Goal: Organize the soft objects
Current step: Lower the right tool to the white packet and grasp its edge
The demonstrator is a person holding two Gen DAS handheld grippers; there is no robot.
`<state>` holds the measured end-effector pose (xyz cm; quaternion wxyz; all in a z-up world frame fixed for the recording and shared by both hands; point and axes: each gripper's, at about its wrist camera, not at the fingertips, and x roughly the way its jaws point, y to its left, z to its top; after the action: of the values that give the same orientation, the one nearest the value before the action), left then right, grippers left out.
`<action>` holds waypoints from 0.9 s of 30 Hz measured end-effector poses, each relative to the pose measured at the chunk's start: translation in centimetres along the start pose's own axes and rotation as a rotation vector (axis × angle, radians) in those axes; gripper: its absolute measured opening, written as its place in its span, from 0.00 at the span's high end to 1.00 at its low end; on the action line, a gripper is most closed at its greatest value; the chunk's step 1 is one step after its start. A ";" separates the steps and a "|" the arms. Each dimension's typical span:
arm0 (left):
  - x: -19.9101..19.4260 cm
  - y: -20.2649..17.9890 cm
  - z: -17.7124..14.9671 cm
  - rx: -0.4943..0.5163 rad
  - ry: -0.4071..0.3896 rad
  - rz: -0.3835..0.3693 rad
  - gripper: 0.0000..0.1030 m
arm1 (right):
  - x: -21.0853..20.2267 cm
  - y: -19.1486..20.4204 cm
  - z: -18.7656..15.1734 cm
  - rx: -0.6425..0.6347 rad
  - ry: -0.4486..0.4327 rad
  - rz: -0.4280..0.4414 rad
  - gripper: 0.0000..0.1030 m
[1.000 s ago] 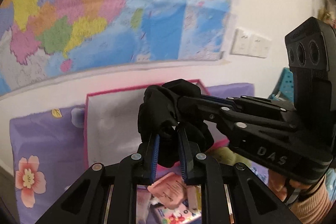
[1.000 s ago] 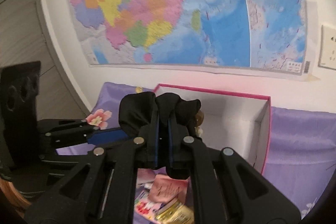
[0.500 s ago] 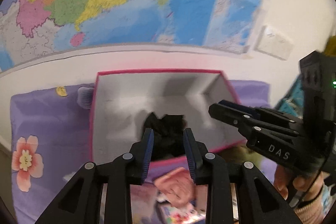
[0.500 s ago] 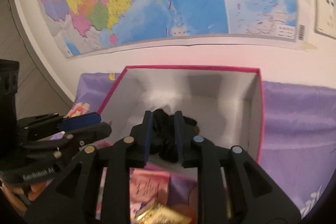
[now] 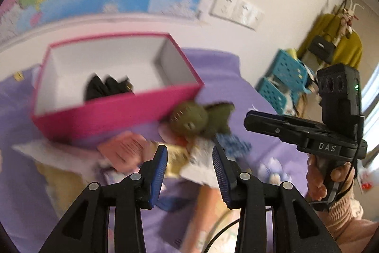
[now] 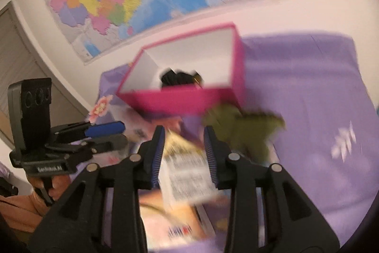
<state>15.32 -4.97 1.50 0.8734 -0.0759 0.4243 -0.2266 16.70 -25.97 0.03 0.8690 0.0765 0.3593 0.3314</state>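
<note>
Black soft cloth bundle [image 5: 106, 87] is lying inside the pink box [image 5: 113, 115] on the purple bedsheet [image 5: 227, 77]. Left gripper [image 5: 189, 158] and right gripper [image 6: 182, 141] have just been opening; fingers are standing spread, nothing between them. Olive plush toy [image 5: 196, 120] is lying just beside the box, touching blurred paper packets [image 6: 189, 165].

"DAS" on right hand-held gripper [image 5: 255, 119]; other print blurred, perhaps illegible
</note>
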 end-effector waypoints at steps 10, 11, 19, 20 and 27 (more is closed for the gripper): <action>3.2 -0.2 -3.4 -0.037 0.115 -0.063 0.61 | -0.8 -3.5 -7.6 0.184 0.122 0.038 0.65; 3.2 -0.3 -3.6 -0.037 0.117 -0.070 0.61 | -0.9 -3.5 -8.2 0.189 0.128 0.042 0.65; 3.9 0.0 -4.9 -0.036 0.144 -0.079 0.61 | -1.6 -1.3 -11.0 0.141 0.200 0.101 0.65; 4.1 0.1 -4.9 -0.040 0.149 -0.082 0.61 | -1.5 -1.2 -11.1 0.135 0.206 0.099 0.65; 4.7 0.7 -4.8 -0.072 0.152 -0.092 0.61 | 0.8 -1.0 -9.6 0.138 0.132 0.087 0.65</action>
<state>14.31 -6.22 -5.07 0.8239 -0.1094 0.4935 -0.2562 11.16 -27.21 -7.84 0.8209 0.1299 0.4340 0.3476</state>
